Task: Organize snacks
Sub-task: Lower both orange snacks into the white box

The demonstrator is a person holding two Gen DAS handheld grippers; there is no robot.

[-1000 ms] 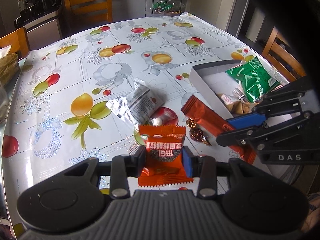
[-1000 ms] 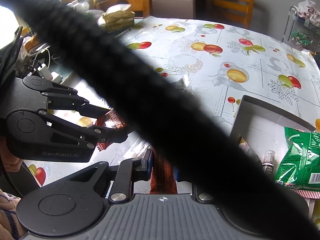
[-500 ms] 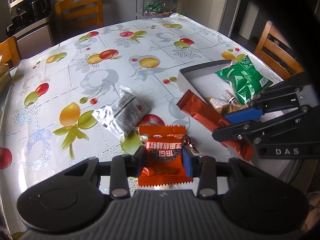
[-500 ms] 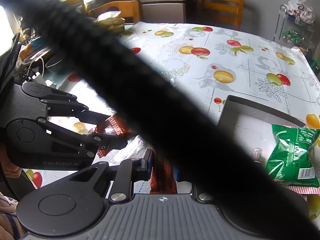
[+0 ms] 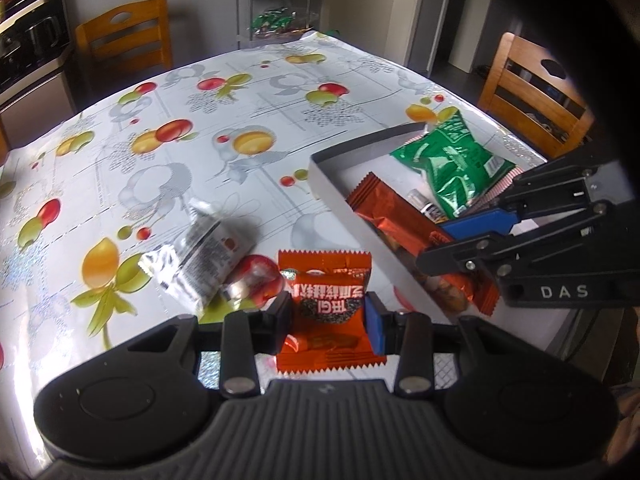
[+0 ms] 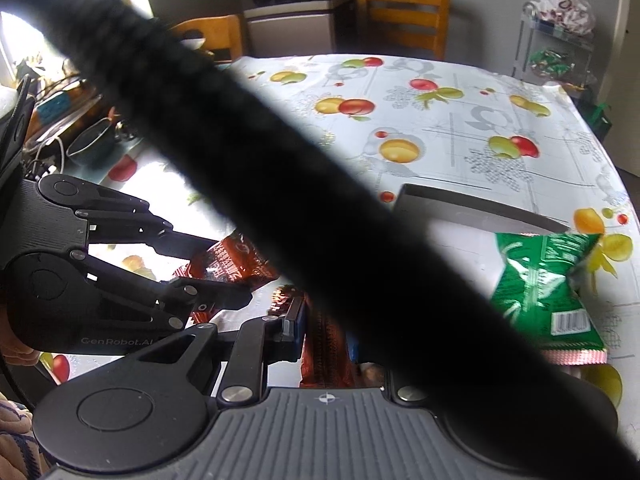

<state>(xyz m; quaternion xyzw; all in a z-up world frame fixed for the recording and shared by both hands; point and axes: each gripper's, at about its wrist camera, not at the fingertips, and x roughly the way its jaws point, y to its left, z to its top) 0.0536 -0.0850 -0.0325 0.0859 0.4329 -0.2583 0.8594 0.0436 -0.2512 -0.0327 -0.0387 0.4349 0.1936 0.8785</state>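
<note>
My left gripper (image 5: 329,314) is shut on an orange snack packet (image 5: 326,300) and holds it above the table. My right gripper (image 5: 440,240) is shut on a long red-orange wrapper (image 5: 396,220), held over the near end of the grey box (image 5: 320,172). In the right wrist view the red-orange wrapper (image 6: 324,344) sits between my right gripper's (image 6: 324,320) fingers, and the left gripper (image 6: 224,272) holds the orange packet (image 6: 228,260) at left. A green bag (image 5: 448,164) lies in the box, as does a small bottle (image 5: 424,204). A silver packet (image 5: 200,256) lies on the table.
The table wears a fruit-print cloth (image 5: 180,140). Wooden chairs stand at the far side (image 5: 124,44) and at the right (image 5: 532,96). A wire rack with snacks (image 5: 276,16) stands beyond the table. A thick black cable (image 6: 280,184) crosses the right wrist view.
Both grippers have moved forward and right toward the box with their packets. The red-orange wrapper now reaches over the box. The wrapped candies on the table have dropped out of sight.
</note>
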